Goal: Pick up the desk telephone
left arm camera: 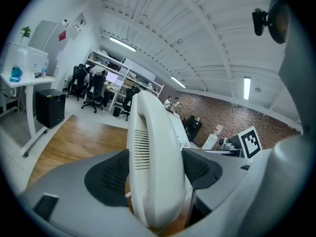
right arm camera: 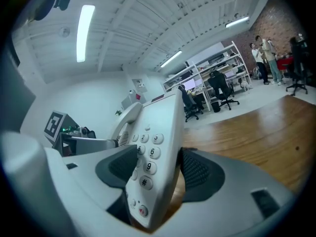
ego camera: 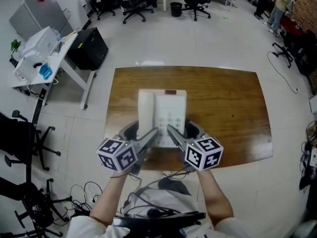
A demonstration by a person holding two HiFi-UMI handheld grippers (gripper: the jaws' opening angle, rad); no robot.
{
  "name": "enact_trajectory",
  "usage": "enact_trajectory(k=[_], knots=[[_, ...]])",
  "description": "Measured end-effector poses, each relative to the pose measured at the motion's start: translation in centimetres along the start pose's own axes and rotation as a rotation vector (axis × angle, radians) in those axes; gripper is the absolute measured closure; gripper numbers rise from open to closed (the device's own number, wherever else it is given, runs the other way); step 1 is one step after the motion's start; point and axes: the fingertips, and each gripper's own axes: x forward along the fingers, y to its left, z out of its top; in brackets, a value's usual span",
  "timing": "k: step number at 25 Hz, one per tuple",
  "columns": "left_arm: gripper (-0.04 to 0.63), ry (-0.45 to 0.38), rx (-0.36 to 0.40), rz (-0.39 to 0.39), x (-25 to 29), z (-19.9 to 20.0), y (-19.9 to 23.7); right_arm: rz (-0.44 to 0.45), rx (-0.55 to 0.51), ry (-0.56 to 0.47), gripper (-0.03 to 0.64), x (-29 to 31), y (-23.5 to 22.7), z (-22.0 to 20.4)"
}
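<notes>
Left gripper (ego camera: 150, 137): jaws clamped on the handset (left arm camera: 153, 167) side of the desk telephone (ego camera: 162, 114), at its near end. Right gripper (ego camera: 174, 134): jaws pinching the keypad (right arm camera: 148, 154) side, same end. Telephone held above the wooden worktop (ego camera: 228, 113), keypad facing up. Long axis runs straight away from the person, far end toward the office chairs (ego camera: 136, 6).

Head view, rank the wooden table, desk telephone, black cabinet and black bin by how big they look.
1. wooden table
2. desk telephone, held nearer the camera, so only narrowly ahead of the next
3. black cabinet
4. black bin, far off, clearly smallest
</notes>
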Motion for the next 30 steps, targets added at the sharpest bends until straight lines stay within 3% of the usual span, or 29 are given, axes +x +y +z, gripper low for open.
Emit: enact_trajectory(k=[19, 30], knots=[[0.268, -0.191, 0.059, -0.069, -9.1, 5.5, -6.4, -0.031, -0.136, -0.148, 0.331, -7.4, 9.0, 5.0], [0.268, -0.235, 0.075, -0.096, -14.0, 5.3, -9.5, -0.041, -0.172, -0.179, 0.332, -11.4, 13.1, 4.3]])
